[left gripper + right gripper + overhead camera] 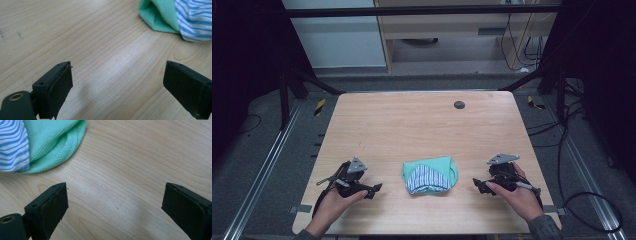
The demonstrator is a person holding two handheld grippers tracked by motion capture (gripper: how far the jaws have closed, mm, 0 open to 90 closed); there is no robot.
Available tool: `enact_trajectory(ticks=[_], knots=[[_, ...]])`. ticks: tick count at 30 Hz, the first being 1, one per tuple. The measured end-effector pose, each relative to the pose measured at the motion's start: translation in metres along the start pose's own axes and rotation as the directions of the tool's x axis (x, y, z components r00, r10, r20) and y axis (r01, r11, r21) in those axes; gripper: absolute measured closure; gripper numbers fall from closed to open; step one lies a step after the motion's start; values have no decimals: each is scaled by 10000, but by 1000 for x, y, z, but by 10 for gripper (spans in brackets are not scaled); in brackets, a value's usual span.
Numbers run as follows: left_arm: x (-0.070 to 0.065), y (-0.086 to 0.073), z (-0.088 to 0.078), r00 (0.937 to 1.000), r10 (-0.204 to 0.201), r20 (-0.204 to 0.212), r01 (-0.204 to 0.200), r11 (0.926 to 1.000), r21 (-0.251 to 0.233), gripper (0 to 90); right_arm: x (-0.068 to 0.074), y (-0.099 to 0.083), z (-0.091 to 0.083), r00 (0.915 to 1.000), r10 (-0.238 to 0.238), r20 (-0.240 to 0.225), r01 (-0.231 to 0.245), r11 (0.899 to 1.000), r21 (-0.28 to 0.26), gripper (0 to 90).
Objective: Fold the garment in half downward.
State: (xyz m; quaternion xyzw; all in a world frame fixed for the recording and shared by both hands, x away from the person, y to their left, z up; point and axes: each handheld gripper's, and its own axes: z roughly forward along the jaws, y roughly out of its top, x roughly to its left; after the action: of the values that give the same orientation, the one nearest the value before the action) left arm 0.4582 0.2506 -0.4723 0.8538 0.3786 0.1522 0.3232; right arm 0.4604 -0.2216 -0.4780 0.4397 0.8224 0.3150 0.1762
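Folded green-and-striped cloth [430, 175] bears no readable label, lying between open grippers

lab | black metal frame [422, 10] | loose floor cables [582, 195] | wooden table [422, 125]

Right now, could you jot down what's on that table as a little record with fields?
Surface: wooden table
Item: folded cloth, mint green with a blue-and-white striped part, lying flat near the front edge
Left tongs: open, nothing between them, beside the cloth and apart from it
Right tongs: open, nothing between them, on the cloth's other side, apart from it
Also: small dark round disc near the far edge
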Motion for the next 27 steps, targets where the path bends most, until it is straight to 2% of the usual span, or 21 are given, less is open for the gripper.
enact_trajectory(ticks=[9, 19, 24, 27], knots=[[18, 2, 0, 9997, -149, -201, 151, 9998, 108, 65, -12, 2, 7, 9997, 221, 123, -223, 9996, 145, 71], [39, 19, 12, 9991, -300, -305, 303, 9995, 93, 58, -24, 18, 22, 9983, 523, 267, -526, 9986, 110, 71], [49, 22, 22, 9968, -665, -435, 662, 9978, -100, 58, -29, 25, 31, 9952, 894, 402, -900, 9958, 157, 69], [53, 23, 29, 9949, -817, -597, 816, 9967, -35, 59, -32, 27, 36, 9940, 1024, 388, -1035, 9942, 288, 71]])
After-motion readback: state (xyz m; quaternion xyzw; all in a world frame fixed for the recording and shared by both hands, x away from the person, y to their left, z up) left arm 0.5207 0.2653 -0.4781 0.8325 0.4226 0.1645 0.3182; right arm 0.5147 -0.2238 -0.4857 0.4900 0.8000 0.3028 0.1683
